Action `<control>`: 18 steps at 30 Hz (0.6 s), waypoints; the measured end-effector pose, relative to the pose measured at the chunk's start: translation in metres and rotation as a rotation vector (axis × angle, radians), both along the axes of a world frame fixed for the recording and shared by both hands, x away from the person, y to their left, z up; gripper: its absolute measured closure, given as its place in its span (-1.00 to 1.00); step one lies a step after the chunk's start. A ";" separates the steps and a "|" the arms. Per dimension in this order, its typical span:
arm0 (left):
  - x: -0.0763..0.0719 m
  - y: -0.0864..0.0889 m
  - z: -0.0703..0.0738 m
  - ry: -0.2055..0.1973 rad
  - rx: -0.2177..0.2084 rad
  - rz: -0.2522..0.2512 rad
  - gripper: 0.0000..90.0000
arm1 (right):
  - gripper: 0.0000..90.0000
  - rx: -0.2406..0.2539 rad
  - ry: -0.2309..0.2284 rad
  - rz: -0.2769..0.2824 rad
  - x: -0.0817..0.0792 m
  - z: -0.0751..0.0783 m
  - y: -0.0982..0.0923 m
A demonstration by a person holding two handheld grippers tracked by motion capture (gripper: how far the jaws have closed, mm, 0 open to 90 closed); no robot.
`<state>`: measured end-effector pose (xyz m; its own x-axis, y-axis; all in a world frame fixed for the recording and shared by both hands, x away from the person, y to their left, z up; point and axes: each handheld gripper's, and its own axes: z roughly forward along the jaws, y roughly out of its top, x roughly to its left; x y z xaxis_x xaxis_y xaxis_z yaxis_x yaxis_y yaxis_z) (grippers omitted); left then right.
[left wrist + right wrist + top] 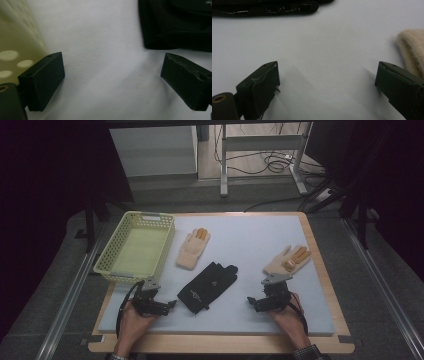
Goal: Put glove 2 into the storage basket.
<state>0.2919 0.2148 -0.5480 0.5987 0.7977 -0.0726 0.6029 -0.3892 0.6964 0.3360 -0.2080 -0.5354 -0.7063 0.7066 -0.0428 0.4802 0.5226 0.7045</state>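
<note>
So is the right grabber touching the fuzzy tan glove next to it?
Apart. In the right gripper view, the right gripper's open jaws sit over bare white mat, and the tan glove lies just beyond one jaw.

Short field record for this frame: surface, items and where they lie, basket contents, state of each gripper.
surface: white mat on a wooden table
basket: pale yellow basket, left rear of mat, nothing in it
beige glove 1: right of the basket
beige glove 2: right side, just beyond the right gripper
black glove: centre
left gripper: open, holding nothing
right gripper: open, holding nothing
</note>
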 end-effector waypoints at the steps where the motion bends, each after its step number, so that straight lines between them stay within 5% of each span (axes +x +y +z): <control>1: -0.001 -0.001 0.002 0.001 -0.003 -0.007 -0.89 | -0.88 0.000 0.000 0.000 0.000 0.000 0.000; 18: 0.007 -0.028 0.035 -0.023 -0.037 -0.098 -0.99 | -0.88 -0.004 -0.007 -0.002 -0.001 0.000 0.000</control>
<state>0.2991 0.1865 -0.5129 0.6755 0.7323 -0.0861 0.5467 -0.4190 0.7249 0.3353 -0.2078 -0.5354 -0.7046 0.7079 -0.0503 0.4761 0.5241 0.7061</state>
